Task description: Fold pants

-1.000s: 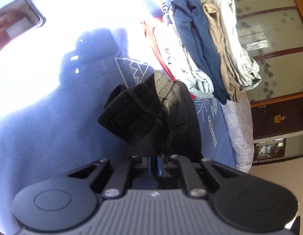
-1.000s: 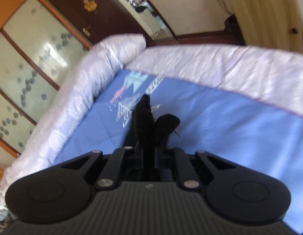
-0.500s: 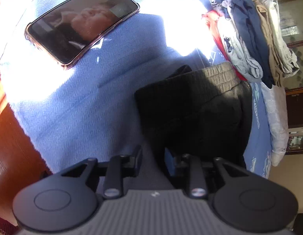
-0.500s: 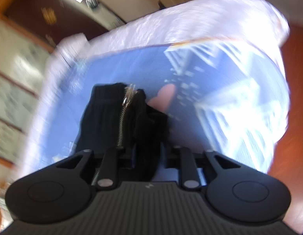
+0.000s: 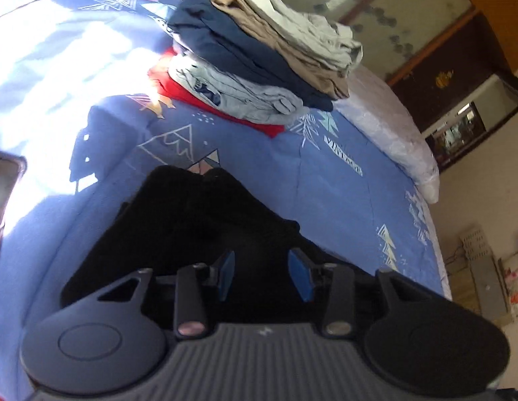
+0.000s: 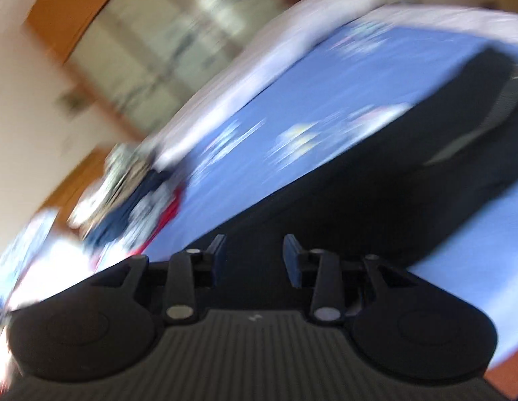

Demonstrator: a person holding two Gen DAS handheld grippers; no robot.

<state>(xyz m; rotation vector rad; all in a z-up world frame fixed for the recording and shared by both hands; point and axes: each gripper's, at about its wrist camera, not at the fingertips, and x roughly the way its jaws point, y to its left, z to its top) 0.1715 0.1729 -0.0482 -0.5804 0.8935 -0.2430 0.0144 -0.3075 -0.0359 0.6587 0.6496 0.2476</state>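
Note:
The black pants (image 5: 192, 220) lie in a folded heap on the blue bedspread (image 5: 342, 193), right in front of my left gripper (image 5: 262, 274). Its blue-padded jaws stand apart, just above the near edge of the pants, holding nothing. In the blurred right wrist view the pants (image 6: 376, 193) lie as a long dark band across the bed. My right gripper (image 6: 253, 255) is open over their near edge, also empty.
A stack of folded clothes (image 5: 259, 56), with red, pale blue, navy, tan and grey layers, sits behind the pants; it also shows blurred in the right wrist view (image 6: 131, 193). A phone (image 5: 4, 180) lies at the left edge. A wardrobe (image 5: 409, 16) stands past the bed.
Both grippers have opened and let go of the pants, which now lie on the bed. Both have swung round; the right view is smeared by fast motion.

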